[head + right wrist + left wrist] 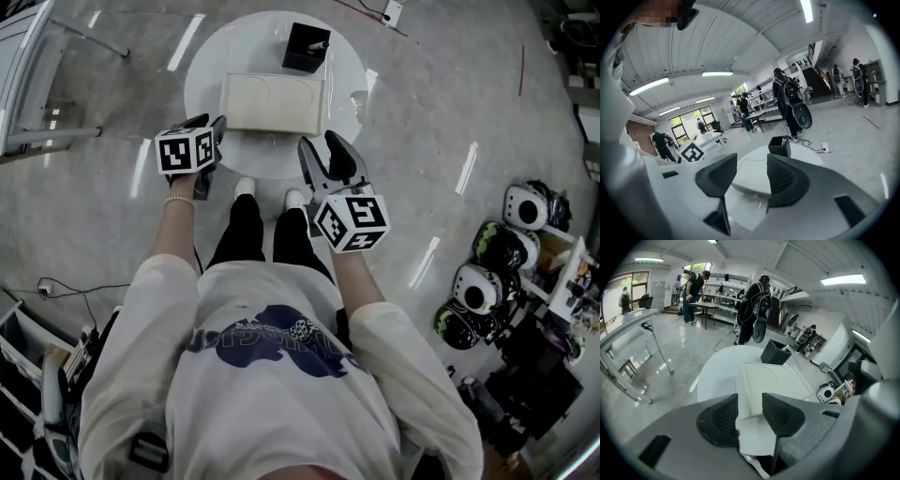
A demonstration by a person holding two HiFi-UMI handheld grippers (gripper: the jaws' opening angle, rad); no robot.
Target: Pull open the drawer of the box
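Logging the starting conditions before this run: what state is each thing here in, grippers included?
Left gripper: open, nothing between the jaws, short of the box.
Right gripper: open, nothing between the jaws, pointing toward the box.
Box: lying flat on the round table, drawer looks shut, neither gripper touching it.
Black container: upright, open at the top, behind the box.
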